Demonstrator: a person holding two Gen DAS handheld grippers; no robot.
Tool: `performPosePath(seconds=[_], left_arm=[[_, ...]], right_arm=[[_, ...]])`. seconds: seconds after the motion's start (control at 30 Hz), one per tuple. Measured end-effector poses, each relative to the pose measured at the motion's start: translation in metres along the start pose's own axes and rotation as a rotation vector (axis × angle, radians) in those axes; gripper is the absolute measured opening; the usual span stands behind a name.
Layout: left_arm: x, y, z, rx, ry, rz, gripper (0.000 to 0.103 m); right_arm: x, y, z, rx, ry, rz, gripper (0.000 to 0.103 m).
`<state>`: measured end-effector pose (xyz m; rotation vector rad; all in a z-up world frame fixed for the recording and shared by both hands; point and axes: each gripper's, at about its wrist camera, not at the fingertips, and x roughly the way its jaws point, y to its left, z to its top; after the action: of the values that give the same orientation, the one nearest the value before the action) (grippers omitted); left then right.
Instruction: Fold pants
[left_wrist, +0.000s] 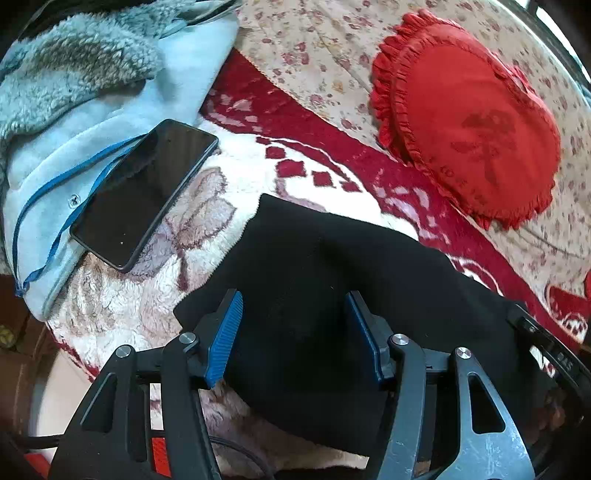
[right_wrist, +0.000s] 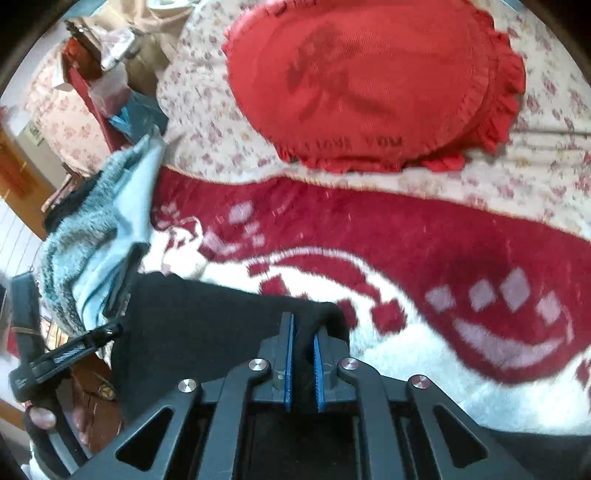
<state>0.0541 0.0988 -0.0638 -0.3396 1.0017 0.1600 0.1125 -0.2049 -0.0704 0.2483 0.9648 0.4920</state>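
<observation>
The black pants (left_wrist: 332, 280) lie on the bed's red-and-white blanket (left_wrist: 229, 192). The left hand-held gripper (left_wrist: 293, 332) hovers over them with its jaws spread wide. The right hand-held gripper (right_wrist: 303, 354) pinches a fold of the pants near their right edge. A phone (left_wrist: 144, 192) lies to the left, a red pillow (left_wrist: 469, 122) far right.

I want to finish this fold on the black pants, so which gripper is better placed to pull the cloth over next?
Right. The right gripper is shut on the black pants; the left gripper is open above them, gripping nothing.
</observation>
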Motion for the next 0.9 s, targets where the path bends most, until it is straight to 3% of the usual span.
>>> performPosePath(seconds=[0.2, 0.33, 0.43, 0.5, 0.7, 0.9], left_arm=[[0.008, -0.009, 0.001, 0.027, -0.018, 0.044, 0.065], [-0.002, -0.004, -0.002, 0.006, -0.001, 0.019, 0.065], [-0.011, -0.003, -0.007, -0.004, -0.001, 0.013, 0.065], [-0.017, -0.006, -0.012, 0.005, -0.004, 0.008, 0.065], [-0.04, -0.02, -0.027, 0.053, -0.037, 0.009, 0.065], [-0.051, -0.033, -0.037, 0.091, -0.05, 0.015, 0.065]], right_arm=[[0.018, 0.003, -0.001, -0.055, 0.014, -0.087, 0.007], [-0.005, -0.002, -0.002, 0.012, -0.015, -0.073, 0.008], [-0.029, 0.005, -0.007, -0.013, -0.048, -0.132, 0.009], [-0.046, 0.014, -0.014, -0.03, -0.054, -0.107, 0.009], [-0.066, 0.041, -0.047, -0.106, -0.036, -0.109, 0.015], [-0.051, 0.043, -0.074, -0.13, 0.044, -0.135, 0.023]])
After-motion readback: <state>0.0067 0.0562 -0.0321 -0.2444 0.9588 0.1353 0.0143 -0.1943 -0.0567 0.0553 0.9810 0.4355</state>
